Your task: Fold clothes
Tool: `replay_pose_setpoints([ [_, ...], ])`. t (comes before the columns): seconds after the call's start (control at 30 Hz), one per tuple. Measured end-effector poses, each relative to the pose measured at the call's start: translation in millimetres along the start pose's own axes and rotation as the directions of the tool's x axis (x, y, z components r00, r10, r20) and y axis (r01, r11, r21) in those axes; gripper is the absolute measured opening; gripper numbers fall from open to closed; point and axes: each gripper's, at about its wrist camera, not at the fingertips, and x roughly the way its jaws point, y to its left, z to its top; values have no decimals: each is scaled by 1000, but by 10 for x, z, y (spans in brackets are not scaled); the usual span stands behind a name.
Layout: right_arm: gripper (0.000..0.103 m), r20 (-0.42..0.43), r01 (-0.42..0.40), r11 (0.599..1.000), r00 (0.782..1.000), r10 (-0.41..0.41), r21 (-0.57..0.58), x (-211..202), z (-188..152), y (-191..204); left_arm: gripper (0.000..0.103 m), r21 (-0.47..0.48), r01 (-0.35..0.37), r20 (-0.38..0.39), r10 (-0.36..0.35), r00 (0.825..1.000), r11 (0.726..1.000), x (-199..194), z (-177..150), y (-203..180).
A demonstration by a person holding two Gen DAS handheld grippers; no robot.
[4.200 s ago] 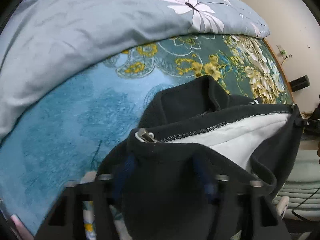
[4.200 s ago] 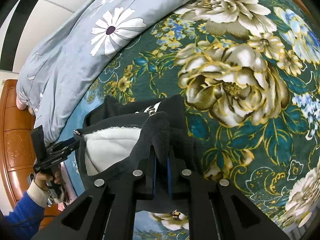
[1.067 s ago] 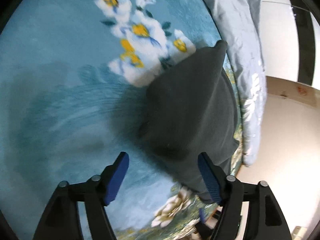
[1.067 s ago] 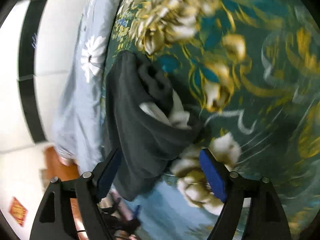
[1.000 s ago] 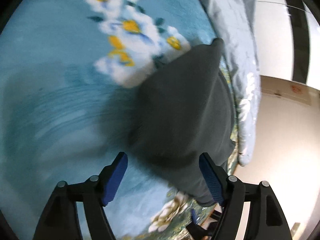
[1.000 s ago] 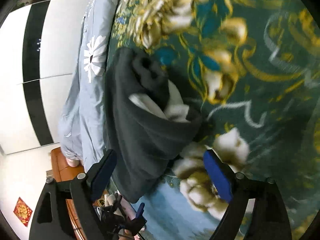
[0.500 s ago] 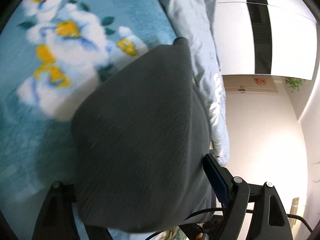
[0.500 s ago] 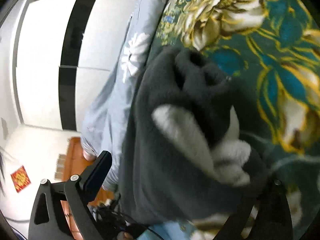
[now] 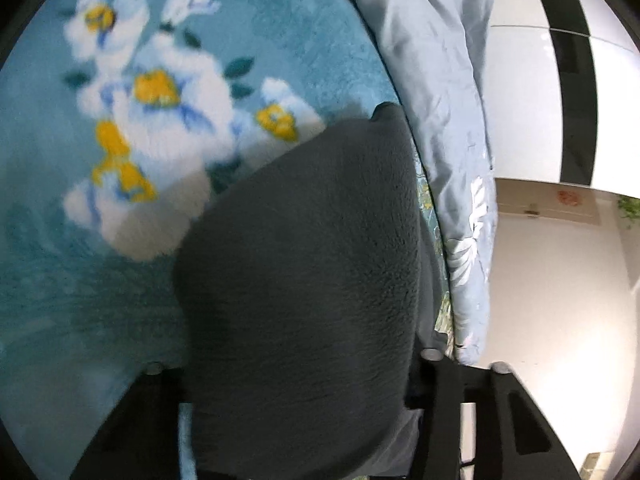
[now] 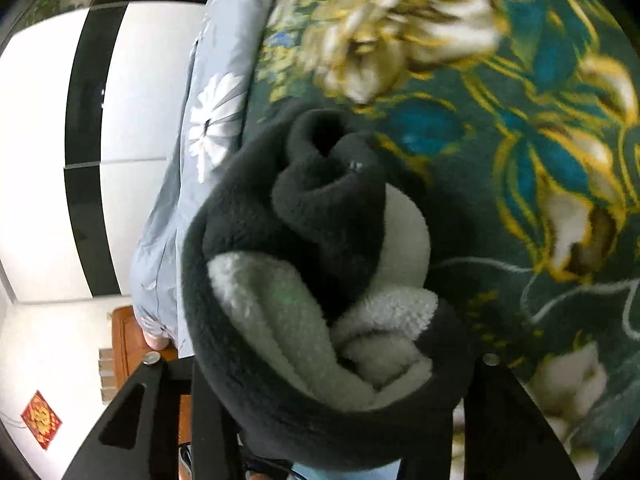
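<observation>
Jaws of both grippers stand wide apart, with a folded dark fleece bundle filling the gap between them. Whether the left gripper actually presses the fleece cannot be told, since its fingers are hidden behind the fabric; the same holds for the right gripper. In the left wrist view the fleece fills the lower centre of the frame, lying on a teal blanket with white and yellow flowers. A pale blue quilt runs down the upper right, beside a white wall. In the right wrist view the fleece shows its rolled end, white lining tucked inside, on the blanket's dark green, gold-flowered part, with the quilt at upper left.
</observation>
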Motion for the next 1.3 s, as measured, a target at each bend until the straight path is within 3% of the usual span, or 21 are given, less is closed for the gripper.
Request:
replay_pose_setpoints([
  [0.17, 38, -16, -20, 994, 1000, 18, -107, 14, 46, 734, 35, 88, 7, 18, -8, 1000, 996, -267, 215, -602],
  [0.33, 37, -73, -153, 961, 988, 139, -230, 150, -8, 1576, 34, 246, 98, 115, -129, 985, 964, -926, 467, -1226],
  [0.47, 37, -178, -277, 906, 957, 230, -320, 493, -100, 1871, 35, 316, 113, 190, -180, 965, 942, -1322, 624, -1191],
  [0.57, 37, -263, -251, 910, 950, 167, -329, 1051, -130, 1690, 36, 228, 77, 213, -127, 969, 971, -1220, 780, -630],
  [0.63, 37, -326, -145, 940, 945, 38, -310, 1487, -208, 1344, 36, 139, 40, 214, -70, 974, 989, -1053, 872, -152],
  [0.7, 37, -378, -44, 952, 923, -78, -303, 1869, -282, 1024, 36, 32, -19, 165, 13, 986, 999, -844, 914, 307],
  [0.73, 37, -380, -23, 952, 920, -99, -304, 1921, -305, 924, 36, 0, 9, 151, -9, 989, 1000, -793, 890, 475],
  [0.8, 39, -392, -50, 968, 919, -53, -248, 1936, -299, 729, 37, -60, 61, 127, -53, 991, 996, -695, 844, 790],
  [0.87, 42, -403, -69, 973, 915, -27, -221, 1948, -288, 676, 42, -65, 80, 125, -72, 990, 995, -668, 833, 831],
  [1.0, 56, -412, -38, 964, 908, -76, -263, 2008, -304, 818, 67, -142, 87, 87, -75, 993, 986, -570, 870, 890],
  [1.07, 62, -407, -26, 952, 907, -106, -306, 1980, -339, 910, 68, -160, 86, 70, -75, 995, 983, -579, 847, 878],
  [1.2, 76, -361, 8, 929, 920, -152, -370, 1762, -414, 995, 75, -65, -5, 80, 11, 997, 998, -749, 658, 675],
  [1.27, 77, -311, 58, 905, 928, -204, -421, 1590, -471, 1010, 79, 10, -93, 99, 92, 991, 996, -863, 463, 515],
  [1.3, 77, -273, 94, 881, 931, -243, -464, 1486, -506, 1032, 79, 70, -173, 122, 164, 979, 982, -903, 339, 398],
])
